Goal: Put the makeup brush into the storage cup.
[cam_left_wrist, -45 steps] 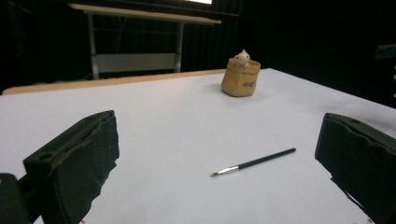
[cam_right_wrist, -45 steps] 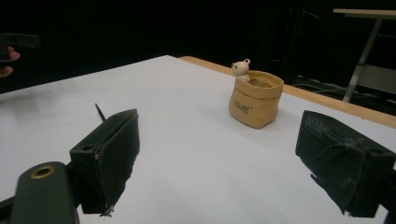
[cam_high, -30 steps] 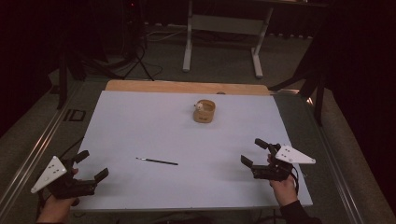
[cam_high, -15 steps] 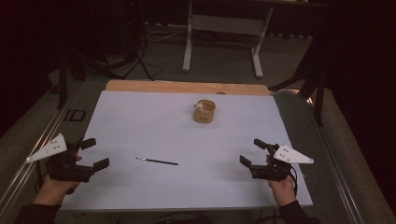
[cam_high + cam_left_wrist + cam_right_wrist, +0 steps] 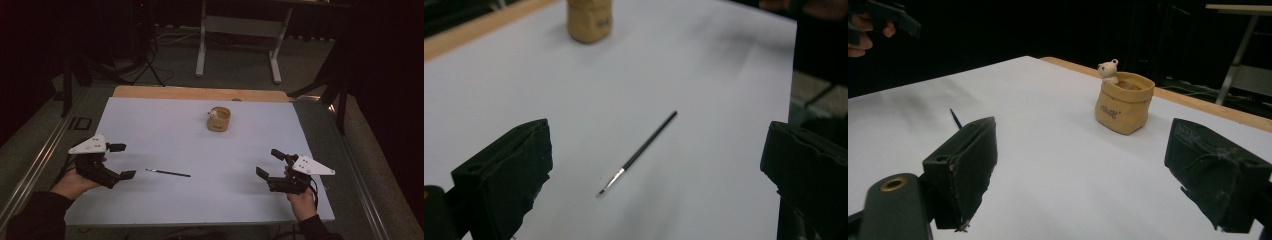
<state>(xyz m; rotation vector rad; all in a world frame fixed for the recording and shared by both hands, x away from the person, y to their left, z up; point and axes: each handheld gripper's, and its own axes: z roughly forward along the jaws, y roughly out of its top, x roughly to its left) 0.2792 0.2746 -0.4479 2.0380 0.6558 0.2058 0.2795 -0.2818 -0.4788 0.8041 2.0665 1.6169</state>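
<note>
Near edge, left side: the left hand-held gripper [image 5: 119,160] has lifted and swung inward over the last second. A second ago it sat low at the near left corner of the surface [image 5: 165,120]; we now see it higher and turned toward the middle, jaws spread wide apart and empty. In the left gripper view the paintbrush [image 5: 638,152] lies framed between the two jaws, though still well ahead of them, so we read this as lining up for a pick, not yet a reach.

Near edge, right side: the right hand-held gripper [image 5: 272,164] has barely shifted. Jaws apart, holding nothing, hovering just above the surface.

Middle ground: the paintbrush [image 5: 168,173] has not moved. It lies flat on the white sheet, left of centre, nearer the left gripper than the right, touching neither. Bristle tip points toward the left gripper.

Far: the small tan pot [image 5: 219,119] with a bear figure [image 5: 1108,70] on its rim stands upright, unmoved, well apart from the brush.

Our judgement: the left side will take the brush; the thin, flat handle calls for a low, careful closing.
</note>
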